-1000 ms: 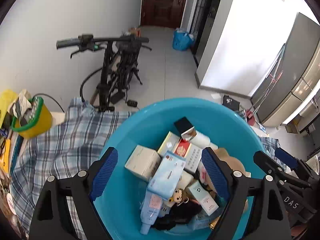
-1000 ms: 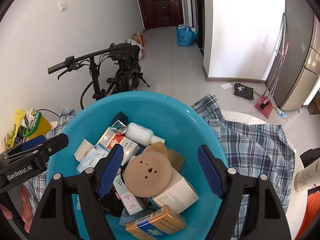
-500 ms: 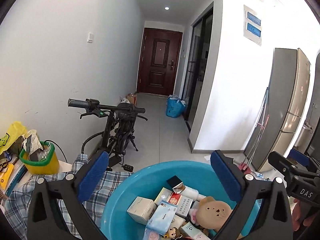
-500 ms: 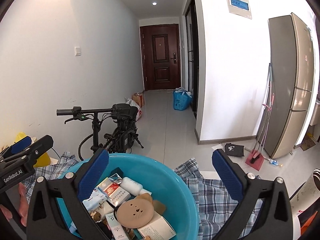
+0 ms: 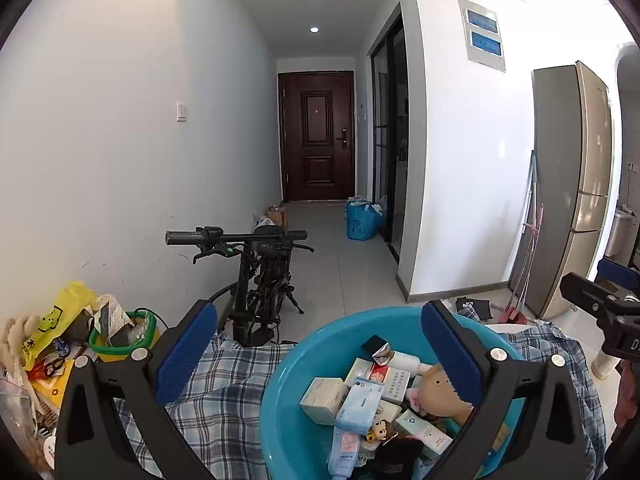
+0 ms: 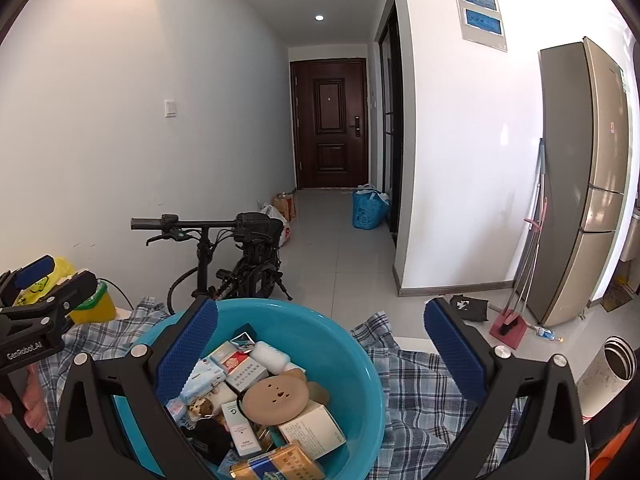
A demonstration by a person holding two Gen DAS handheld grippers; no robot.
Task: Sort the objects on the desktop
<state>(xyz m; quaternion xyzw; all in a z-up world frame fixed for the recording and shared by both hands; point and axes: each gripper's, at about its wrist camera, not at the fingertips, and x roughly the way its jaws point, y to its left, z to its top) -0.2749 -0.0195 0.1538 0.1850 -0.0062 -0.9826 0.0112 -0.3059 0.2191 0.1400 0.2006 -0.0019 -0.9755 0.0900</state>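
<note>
Basin rests on plaid cloth, bicycle behind.

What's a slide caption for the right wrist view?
Right gripper, fingers open and empty, above a blue basin of mixed small items on a plaid cloth.

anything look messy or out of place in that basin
Yes. The blue basin holds a jumbled heap: boxes lie tilted over one another, a white bottle lies on its side, and a round tan bear-face item sits on top. Nothing looks spilled or broken. Both tongs are open and hold nothing.
</note>
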